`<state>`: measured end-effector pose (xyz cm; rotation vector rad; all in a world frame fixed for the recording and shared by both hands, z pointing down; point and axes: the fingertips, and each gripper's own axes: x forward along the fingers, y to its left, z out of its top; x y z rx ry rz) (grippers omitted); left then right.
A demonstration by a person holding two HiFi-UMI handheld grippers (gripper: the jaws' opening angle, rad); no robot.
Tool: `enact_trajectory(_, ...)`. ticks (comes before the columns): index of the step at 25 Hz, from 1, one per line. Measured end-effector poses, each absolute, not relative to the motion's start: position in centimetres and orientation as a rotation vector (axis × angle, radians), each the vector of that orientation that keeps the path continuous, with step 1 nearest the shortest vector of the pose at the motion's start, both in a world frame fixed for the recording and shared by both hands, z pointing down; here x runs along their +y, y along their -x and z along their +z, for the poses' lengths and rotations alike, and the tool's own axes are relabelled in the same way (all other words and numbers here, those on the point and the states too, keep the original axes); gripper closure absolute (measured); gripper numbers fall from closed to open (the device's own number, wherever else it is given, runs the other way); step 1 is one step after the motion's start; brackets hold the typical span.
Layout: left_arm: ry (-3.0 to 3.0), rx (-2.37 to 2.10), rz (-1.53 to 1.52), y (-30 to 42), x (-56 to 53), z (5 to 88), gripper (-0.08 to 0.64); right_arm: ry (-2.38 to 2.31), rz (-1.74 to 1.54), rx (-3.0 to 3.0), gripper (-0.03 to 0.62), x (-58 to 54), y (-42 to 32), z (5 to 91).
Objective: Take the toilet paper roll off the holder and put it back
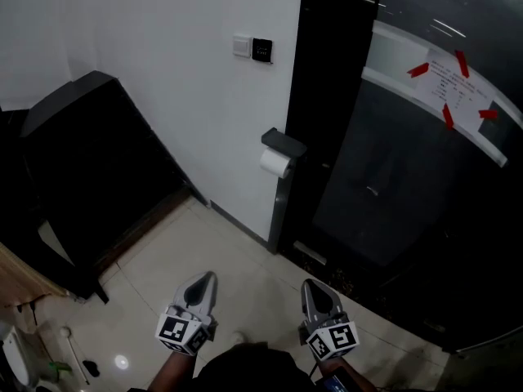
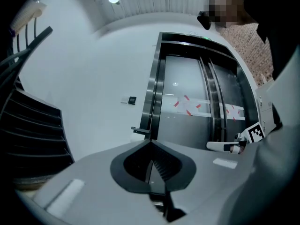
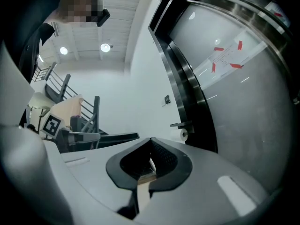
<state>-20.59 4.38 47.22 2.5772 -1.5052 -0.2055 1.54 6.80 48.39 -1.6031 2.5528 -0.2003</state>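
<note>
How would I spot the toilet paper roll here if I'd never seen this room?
Find the white wall where it meets the tall black door frame. At that edge a dark holder juts out, well below two small wall switches. The toilet paper roll hangs right under it: the only small white cylinder there.

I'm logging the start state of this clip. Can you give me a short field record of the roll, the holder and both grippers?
roll: toilet paper roll hanging on the holder
holder: dark, on the white wall's edge beside the dark glass door
left gripper: jaws together, empty, low over the tiled floor
right gripper: jaws together, empty, beside the left one
contact: neither gripper touches the roll
stage: roll not yet taken off
</note>
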Motion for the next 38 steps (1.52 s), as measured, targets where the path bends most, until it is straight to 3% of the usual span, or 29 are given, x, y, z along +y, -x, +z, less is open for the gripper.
enact_trajectory(13, -2.567, -1.380, -0.230, 21.5, -4.0, 48.9, 0.558, 1.785, -0.175, 2.500, 0.578, 2.3, -1.0, 48.5)
enact_trajectory(38, -2.547, -1.632, -0.143, 8.0, -18.2, 46.8, 0.558, 1.429, -0.242, 2.638, 0.578, -17.3, -11.8, 49.0)
